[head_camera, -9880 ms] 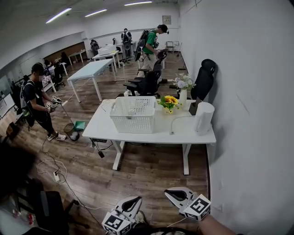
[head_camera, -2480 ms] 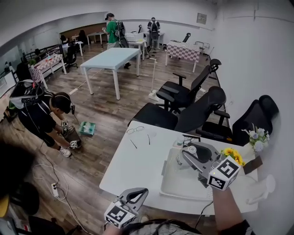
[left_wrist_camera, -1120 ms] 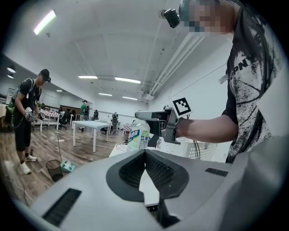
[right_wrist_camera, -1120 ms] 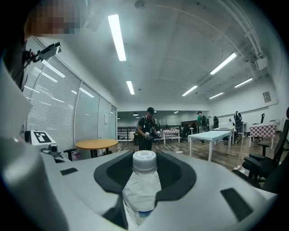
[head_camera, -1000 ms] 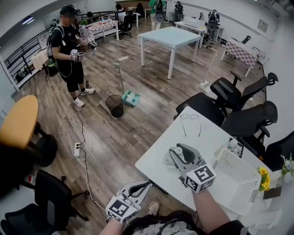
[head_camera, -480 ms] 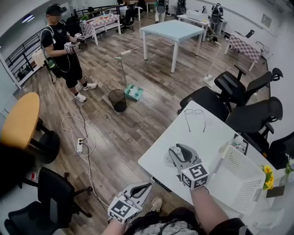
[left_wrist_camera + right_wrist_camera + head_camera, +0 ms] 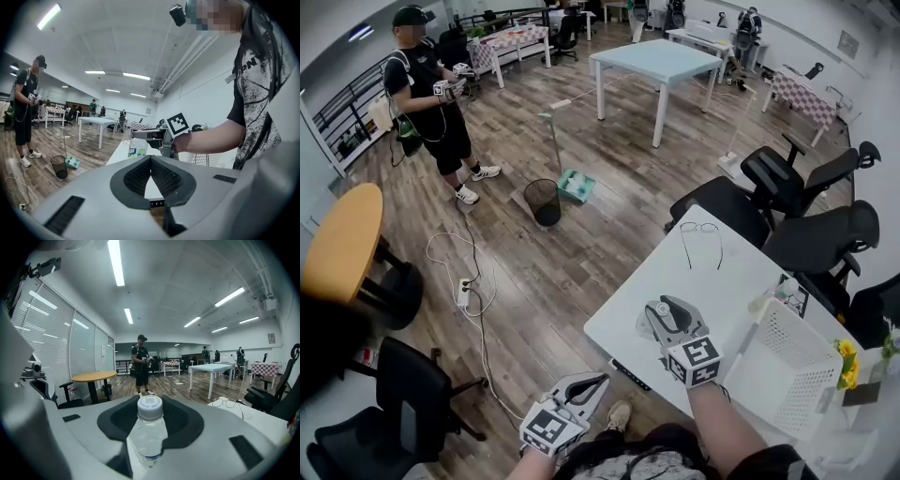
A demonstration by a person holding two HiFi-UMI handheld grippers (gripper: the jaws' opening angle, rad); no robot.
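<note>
Here we hold a clear plastic bottle in the right gripper. Its jaws press on the two sides of the bottle's body, and the white cap stands above them in the right gripper view. This gripper is over the white desk, near the desk's front edge. We cannot tell if the bottle's bottom touches the desk top.

The left gripper is off the desk, low before its front edge and over the wooden floor. In the left gripper view its jaws are brought together, the ribbed pads meet at their tips and nothing is between them.

On the desk, to the right of the bottle, a white basket stands close beside the right gripper. A pair of glasses lies near the far end of the desk, well apart from the bottle. Black office chairs stand just behind the desk. Far from the desk, across the floor, a person in dark clothes stands, and a small black waste bin is between this person and the desk.
</note>
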